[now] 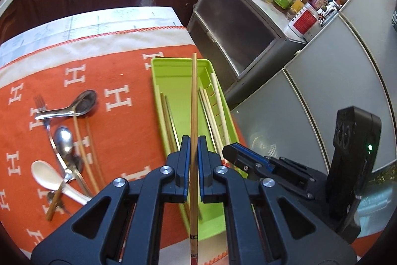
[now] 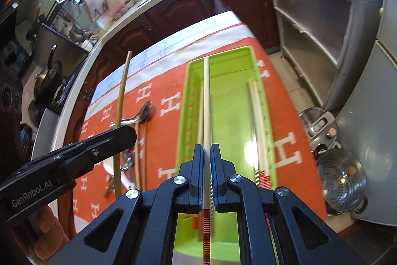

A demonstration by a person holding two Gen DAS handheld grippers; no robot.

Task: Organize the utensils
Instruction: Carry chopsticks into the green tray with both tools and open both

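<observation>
Now clamped: left tool [image 1: 194, 150] on bamboo chopstick [image 1: 194, 101]. Right tool [image 2: 206, 158] pinching white chopstick [image 2: 206, 101]. Green tray [image 2: 223, 61] just ahead, beneath both.

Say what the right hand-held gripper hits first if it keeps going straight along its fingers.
Probably the green tray. The right hand-held gripper is shut on a white chopstick that points down over the tray's open compartment, so the chopstick tip would likely meet the tray floor first. Depth is unclear.

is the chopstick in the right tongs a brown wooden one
No, the right tongs are shut on a white chopstick with red bands near its end.
</observation>
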